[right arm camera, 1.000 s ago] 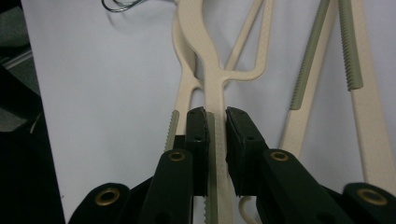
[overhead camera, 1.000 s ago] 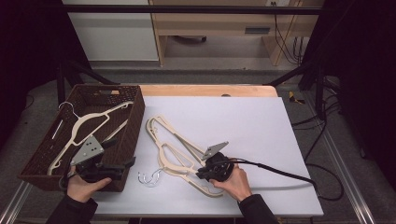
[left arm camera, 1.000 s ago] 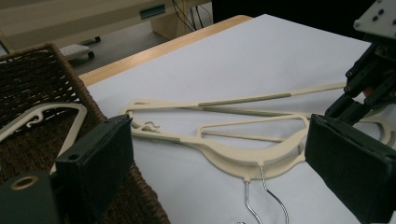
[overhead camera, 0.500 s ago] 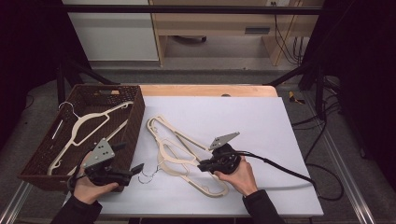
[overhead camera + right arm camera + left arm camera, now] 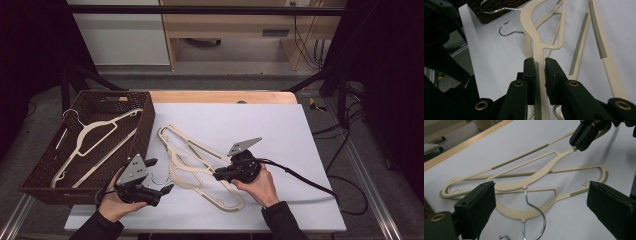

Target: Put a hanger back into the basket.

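Observation:
Two cream plastic hangers (image 5: 192,150) lie overlapping on the white table (image 5: 280,135), their metal hooks (image 5: 161,181) toward the basket. My right gripper (image 5: 218,176) is shut on one arm of the upper hanger (image 5: 535,40), the pads pinching the thin cream bar, which it holds slightly off the table. My left gripper (image 5: 160,175) is open just right of the basket's front corner. In the left gripper view its jaws stand wide to either side of the hook (image 5: 534,212) and neck of the hangers without touching them. Farther off there, the right gripper (image 5: 586,133) grips the arm's end.
A dark wicker basket (image 5: 45,170) stands at the table's left with a third cream hanger (image 5: 95,135) lying in it. The right gripper's black cable (image 5: 310,182) trails over the table's right front. A wooden strip (image 5: 225,96) edges the far side.
My left gripper has moved right, from the basket's front toward the hangers' hooks. My right gripper has lifted a little with the hanger arm in it.

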`<state>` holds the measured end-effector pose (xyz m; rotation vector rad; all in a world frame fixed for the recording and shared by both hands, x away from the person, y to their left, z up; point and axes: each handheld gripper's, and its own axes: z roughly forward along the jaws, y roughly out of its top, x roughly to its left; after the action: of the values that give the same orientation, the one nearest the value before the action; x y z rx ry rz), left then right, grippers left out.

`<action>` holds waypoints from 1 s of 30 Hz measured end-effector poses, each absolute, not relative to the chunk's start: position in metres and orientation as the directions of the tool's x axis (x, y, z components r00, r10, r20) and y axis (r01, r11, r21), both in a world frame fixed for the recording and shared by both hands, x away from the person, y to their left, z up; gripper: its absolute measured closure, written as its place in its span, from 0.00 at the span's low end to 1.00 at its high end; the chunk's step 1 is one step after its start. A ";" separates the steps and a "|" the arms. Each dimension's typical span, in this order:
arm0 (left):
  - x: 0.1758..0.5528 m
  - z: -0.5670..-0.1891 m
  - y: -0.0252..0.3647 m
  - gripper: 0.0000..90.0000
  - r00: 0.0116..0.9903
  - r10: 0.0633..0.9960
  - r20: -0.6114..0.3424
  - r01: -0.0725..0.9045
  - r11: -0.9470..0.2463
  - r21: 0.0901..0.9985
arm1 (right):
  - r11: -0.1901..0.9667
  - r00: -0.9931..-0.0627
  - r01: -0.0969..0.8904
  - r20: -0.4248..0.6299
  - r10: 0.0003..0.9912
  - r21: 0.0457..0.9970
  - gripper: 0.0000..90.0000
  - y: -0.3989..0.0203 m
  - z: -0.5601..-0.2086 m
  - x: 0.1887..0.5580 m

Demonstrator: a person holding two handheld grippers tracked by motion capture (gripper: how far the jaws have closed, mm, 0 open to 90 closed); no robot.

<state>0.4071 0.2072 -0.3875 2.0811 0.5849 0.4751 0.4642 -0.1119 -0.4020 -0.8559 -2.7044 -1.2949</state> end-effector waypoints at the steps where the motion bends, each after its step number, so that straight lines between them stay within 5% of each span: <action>1: 0.409 -0.388 0.200 0.10 0.818 0.563 0.120 0.218 -0.496 0.840 | 0.508 -0.849 0.486 0.246 0.468 0.711 0.88 -0.112 -0.401 0.464; 14: 0.435 -0.406 0.136 0.29 0.836 0.504 0.218 0.186 -0.633 0.751 | 0.508 -0.852 0.479 0.240 0.466 0.716 0.88 -0.114 -0.399 0.463; 24: 0.445 -0.420 0.122 0.65 0.825 0.483 0.292 0.196 -0.730 0.654 | 0.526 -0.852 0.481 0.234 0.468 0.701 0.88 -0.113 -0.400 0.462; 30: 0.442 -0.420 0.118 0.70 0.837 0.424 0.345 0.148 -0.783 0.604 | 0.540 -0.858 0.473 0.225 0.462 0.696 0.88 -0.113 -0.402 0.462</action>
<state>0.4416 0.1184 -0.4202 2.4380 0.4182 0.6360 0.4618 -0.1127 -0.4017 -0.8332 -2.7442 -1.2463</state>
